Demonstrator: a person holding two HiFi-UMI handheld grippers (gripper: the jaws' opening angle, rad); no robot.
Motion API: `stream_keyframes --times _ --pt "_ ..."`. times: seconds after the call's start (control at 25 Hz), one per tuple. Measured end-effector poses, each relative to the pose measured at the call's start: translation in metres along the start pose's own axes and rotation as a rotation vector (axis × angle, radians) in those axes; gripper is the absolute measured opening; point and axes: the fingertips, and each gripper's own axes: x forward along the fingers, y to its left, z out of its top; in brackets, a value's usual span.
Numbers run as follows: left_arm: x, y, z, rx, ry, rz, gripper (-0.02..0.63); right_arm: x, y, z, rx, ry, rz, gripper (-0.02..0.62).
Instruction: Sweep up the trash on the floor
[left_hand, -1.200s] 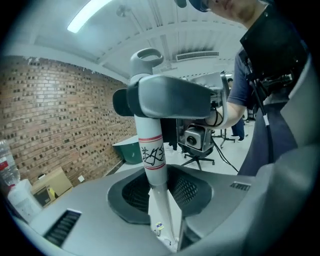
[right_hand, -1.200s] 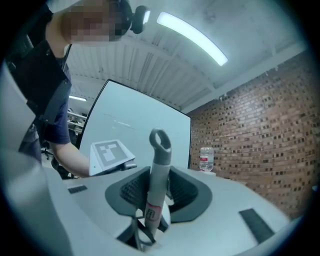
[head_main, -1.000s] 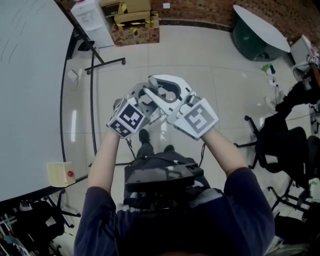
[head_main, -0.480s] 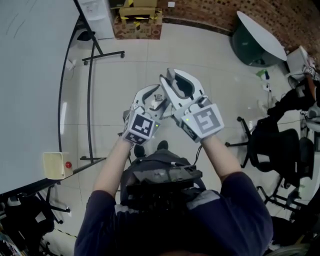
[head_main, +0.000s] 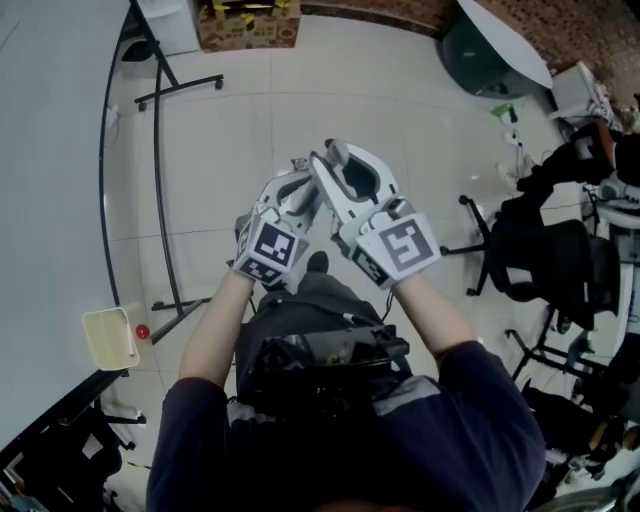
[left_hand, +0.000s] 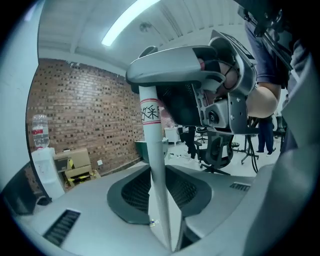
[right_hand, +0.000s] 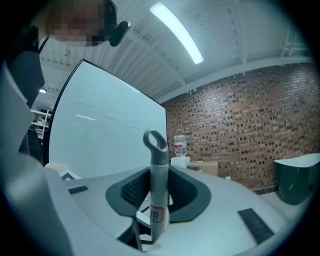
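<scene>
A pale broom handle with a red-edged label stands upright between the jaws of my left gripper, which have just been closing and now pinch it. Its grey top end with a loop rises between the jaws of my right gripper, which is shut on it higher up. In the left gripper view the right gripper sits just above on the same handle. In the head view the left gripper and right gripper are pressed close together in front of my chest. The broom head and any trash are hidden.
A large whiteboard on a black wheeled stand fills the left. Cardboard boxes lie by the brick wall at the back. A green round table and black office chairs crowd the right. White floor tiles lie ahead.
Both grippers stayed together on the handle and sank slightly. The head view slid over the floor, so the boxes and whiteboard stand shifted toward the top and left.
</scene>
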Motion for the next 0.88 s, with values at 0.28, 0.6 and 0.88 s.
stream_keyframes --times 0.28,0.6,0.88 --pt "-0.017 0.018 -0.024 -0.043 0.01 0.027 0.086 0.02 0.023 -0.013 -0.028 -0.022 -0.041 0.117" --pt "-0.025 0.054 -0.015 -0.058 -0.042 0.088 0.121 0.051 0.03 0.009 -0.015 -0.068 -0.097 0.117" --pt "-0.013 0.066 -0.033 -0.076 -0.005 0.054 0.089 0.059 0.02 -0.012 0.058 -0.022 -0.126 0.117"
